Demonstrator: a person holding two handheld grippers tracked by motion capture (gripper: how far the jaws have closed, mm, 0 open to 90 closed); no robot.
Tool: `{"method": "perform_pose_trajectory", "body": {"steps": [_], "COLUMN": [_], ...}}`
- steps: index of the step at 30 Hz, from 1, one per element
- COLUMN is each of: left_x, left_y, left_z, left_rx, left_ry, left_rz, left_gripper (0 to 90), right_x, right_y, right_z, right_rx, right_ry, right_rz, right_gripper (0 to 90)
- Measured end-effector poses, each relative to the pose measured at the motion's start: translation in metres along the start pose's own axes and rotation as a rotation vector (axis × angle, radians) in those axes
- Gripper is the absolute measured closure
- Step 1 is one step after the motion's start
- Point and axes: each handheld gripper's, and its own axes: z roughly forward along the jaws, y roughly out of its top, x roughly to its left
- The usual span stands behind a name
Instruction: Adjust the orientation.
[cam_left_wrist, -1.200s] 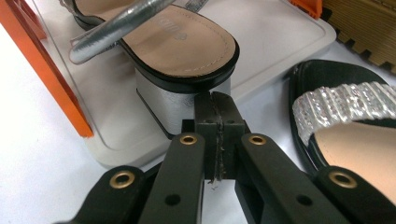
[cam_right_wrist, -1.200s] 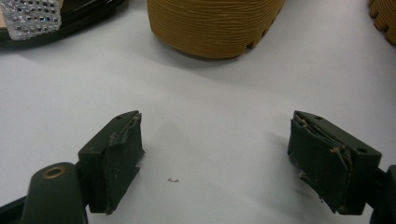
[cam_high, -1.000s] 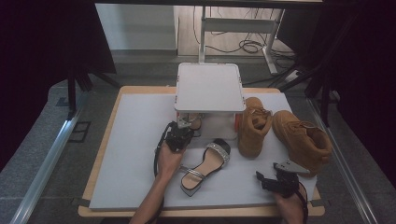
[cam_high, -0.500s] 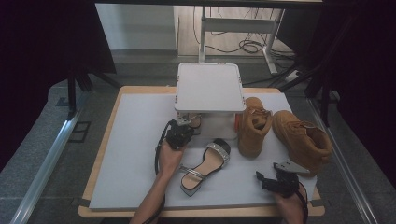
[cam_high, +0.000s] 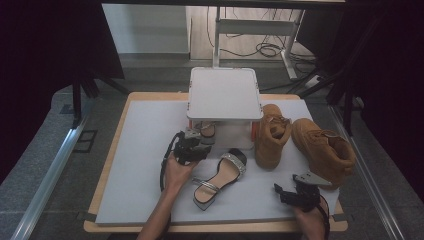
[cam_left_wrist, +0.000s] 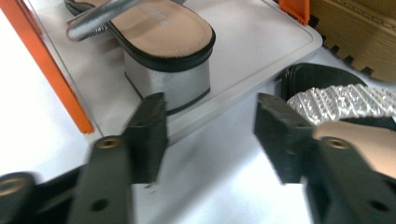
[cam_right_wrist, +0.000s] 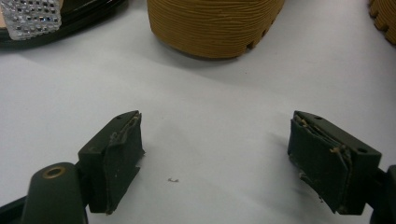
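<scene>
So the left gripper (cam_high: 192, 145) sits right at the front edge of the little white shelf rack (cam_high: 225, 92), and its jaws have just been opening: in the left gripper view they stand apart with nothing between them, just bare mat. Straight ahead of those jaws, on the rack's lower tray (cam_left_wrist: 261, 42), is the silver block-heel sandal (cam_left_wrist: 163, 51), heel end facing the gripper and toe pointing deeper under the top shelf. Looks to me like it's just been let go there, with the pads clear of the heel.

The thing the next move hangs on, I'd say, is the second sandal (cam_high: 218, 179). It's lying on the white mat (cam_high: 140, 165) just beside the left hand (cam_high: 176, 170), on its right and a bit nearer the person. Its long axis runs diagonally, heel up by the rack and toe pointing back toward the person's edge of the table. In the left gripper view its sparkly strap (cam_left_wrist: 341, 100) is just past the right-hand jaw, so it's only a short swing over.

The right gripper (cam_high: 287, 192) is down at the near right corner, jaws wide apart over empty mat, holding nothing. It's closer to the two tan boots (cam_high: 300, 142) than to that sandal. So the left hand is clearly the nearer one for the pickup, in my opinion.
</scene>
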Motion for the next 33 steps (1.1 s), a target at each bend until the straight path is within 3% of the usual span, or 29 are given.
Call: {"method": "perform_pose_trajectory", "body": {"steps": [5,8,10,13,22,27,30,33], "left_x": [-0.001,-0.001,-0.001,0.000,0.006,0.011,0.011,0.011], "left_y": [-0.004,-0.006,-0.007,-0.009,-0.018,-0.025,-0.029,-0.034], "left_z": [-0.005,-0.006,-0.008,-0.011,-0.031,-0.042,-0.047,-0.054], "left_rx": [-0.006,0.008,0.008,-0.021,-0.054,-0.035,-0.012,0.004], "left_ry": [-0.046,-0.102,-0.114,-0.141,-0.103,-0.086,-0.066,-0.070], "left_rz": [0.048,0.054,0.058,0.032,-0.009,-0.032,-0.017,-0.031], "left_gripper": [27.4,19.2,15.9,11.6,10.6,12.5,12.6,12.7], "right_x": [0.000,0.000,0.000,0.000,0.000,0.000,0.000,0.000], "right_y": [0.000,0.000,0.000,0.000,0.000,0.000,0.000,0.000], "right_z": [0.000,0.000,0.000,0.000,0.000,0.000,0.000,0.000], "right_rx": [0.000,-0.001,-0.001,0.000,0.000,0.000,0.000,0.000], "right_ry": [-0.001,-0.001,-0.001,-0.001,-0.001,-0.001,-0.001,-0.001], "right_rz": [0.002,0.002,0.002,0.001,0.001,0.001,0.001,0.001], "right_gripper": [18.0,18.0,17.9,18.0,17.9,17.9,17.9,17.9]}}
